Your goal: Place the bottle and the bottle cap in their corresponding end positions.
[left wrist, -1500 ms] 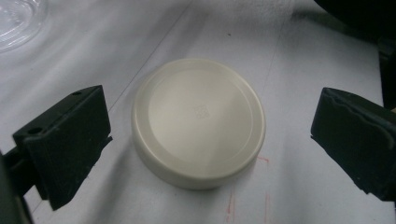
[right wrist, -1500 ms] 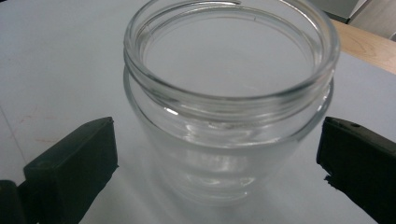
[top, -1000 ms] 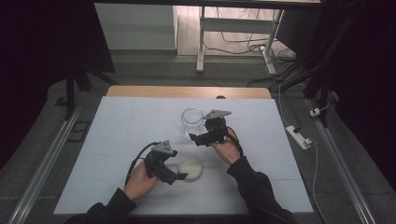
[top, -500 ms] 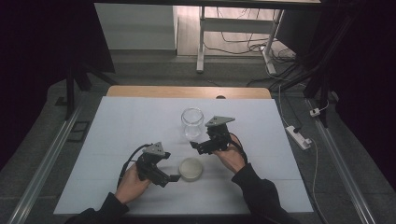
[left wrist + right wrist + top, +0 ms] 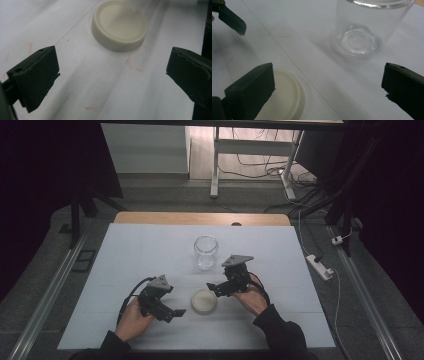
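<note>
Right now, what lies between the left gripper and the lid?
Nothing: in the left gripper view, bare white table runs from the open left gripper to the lid.

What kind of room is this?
Probably a lab or test workshop: a white-covered table stands on grey floor, loose cables trail behind it, and hand-held black grippers work over it.

The left claw [image 5: 112, 75] stands wide open, its two black jaws low at the left and right edges. Beyond them, a round cream lid [image 5: 119, 25] lies flat on the white counter [image 5: 75, 82], apart from both jaws. Faint red marks dot the counter near the lid.
</note>
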A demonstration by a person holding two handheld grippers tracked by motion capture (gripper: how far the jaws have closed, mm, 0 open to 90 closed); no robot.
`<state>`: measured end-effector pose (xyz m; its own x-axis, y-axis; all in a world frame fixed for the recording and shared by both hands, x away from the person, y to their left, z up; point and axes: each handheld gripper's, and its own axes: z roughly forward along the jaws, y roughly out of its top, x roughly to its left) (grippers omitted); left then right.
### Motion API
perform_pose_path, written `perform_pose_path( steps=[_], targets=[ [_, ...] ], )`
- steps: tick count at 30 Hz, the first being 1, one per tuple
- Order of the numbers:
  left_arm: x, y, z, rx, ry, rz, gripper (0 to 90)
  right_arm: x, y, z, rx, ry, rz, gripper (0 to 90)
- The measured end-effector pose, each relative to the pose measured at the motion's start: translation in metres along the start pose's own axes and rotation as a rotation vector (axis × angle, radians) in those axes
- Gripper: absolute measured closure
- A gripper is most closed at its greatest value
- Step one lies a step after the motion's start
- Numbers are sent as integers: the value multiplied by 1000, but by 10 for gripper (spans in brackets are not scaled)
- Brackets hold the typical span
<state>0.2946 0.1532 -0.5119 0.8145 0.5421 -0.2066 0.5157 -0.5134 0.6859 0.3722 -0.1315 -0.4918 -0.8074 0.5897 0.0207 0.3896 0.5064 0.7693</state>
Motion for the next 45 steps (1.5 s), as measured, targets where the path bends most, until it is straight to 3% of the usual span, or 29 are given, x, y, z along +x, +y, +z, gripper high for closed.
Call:
perform_pose_path(
  steps=[24, 45],
  targets=[
    [3, -37, -34, -26, 73, -71, 0, -1, -50, -44, 30, -32, 54, 0],
    [0, -79, -70, -69, 153, -170, 0, -8, -102, -112, 39, -150, 140, 0]
  ],
)
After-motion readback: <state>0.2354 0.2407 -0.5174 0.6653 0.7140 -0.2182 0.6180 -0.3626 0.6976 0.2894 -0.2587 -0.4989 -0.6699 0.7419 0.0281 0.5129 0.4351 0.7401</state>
